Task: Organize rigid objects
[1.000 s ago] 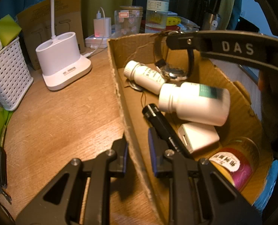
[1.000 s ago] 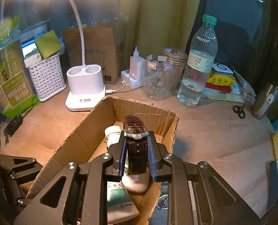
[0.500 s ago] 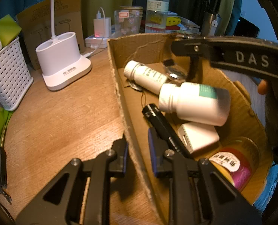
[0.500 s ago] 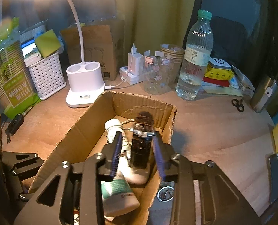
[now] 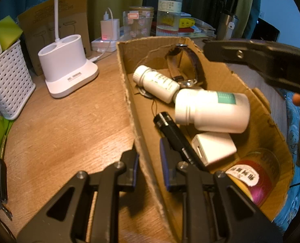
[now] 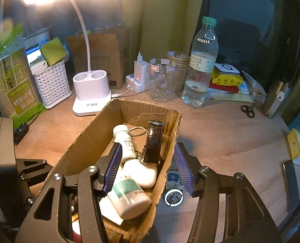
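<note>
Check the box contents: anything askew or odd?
The watch stands on edge, propped against the cardboard box wall and the small pill bottle, not flat. The box's rim is torn and ragged. Nothing spilled.

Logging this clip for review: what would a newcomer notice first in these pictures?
The cardboard box in the middle of the desk, crowded with white bottles and a dark-strapped watch propped upright against its right wall. The right gripper hangs wide open over it, while the left gripper pinches the box's near wall. Behind, the glaring desk lamp lights everything.
</note>
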{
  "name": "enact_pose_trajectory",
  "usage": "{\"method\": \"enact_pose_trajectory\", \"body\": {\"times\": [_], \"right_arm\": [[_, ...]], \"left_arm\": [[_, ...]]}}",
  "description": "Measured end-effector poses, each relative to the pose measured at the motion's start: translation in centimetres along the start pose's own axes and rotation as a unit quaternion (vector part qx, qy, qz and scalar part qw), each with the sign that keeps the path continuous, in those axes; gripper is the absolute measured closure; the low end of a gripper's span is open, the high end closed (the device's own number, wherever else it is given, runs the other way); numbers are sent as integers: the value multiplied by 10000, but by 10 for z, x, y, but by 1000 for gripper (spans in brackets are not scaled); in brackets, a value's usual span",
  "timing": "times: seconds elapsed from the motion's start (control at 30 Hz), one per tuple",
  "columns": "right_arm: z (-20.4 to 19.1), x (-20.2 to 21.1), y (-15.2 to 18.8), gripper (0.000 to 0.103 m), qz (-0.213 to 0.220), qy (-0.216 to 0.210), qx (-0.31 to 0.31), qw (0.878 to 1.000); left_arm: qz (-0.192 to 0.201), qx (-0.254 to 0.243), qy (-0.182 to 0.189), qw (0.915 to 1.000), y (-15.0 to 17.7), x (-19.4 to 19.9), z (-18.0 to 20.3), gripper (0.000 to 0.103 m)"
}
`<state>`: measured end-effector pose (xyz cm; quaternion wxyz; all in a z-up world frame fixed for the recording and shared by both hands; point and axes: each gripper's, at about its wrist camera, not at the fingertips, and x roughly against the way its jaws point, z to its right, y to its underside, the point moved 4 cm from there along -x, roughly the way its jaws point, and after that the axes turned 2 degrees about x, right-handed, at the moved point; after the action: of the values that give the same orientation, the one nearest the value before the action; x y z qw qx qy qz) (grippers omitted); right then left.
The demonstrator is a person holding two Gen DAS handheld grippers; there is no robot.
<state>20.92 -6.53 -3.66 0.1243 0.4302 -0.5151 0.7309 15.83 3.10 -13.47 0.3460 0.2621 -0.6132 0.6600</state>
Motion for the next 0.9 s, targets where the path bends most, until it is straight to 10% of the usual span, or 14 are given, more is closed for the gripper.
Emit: {"method": "enact_pose_trajectory", "body": {"times": [0.9], "right_arm": [[8,69,35,46,340,398,-479,9975]], "left_arm": [[325,-76,-32,9994,-3,18,-1,83]]}}
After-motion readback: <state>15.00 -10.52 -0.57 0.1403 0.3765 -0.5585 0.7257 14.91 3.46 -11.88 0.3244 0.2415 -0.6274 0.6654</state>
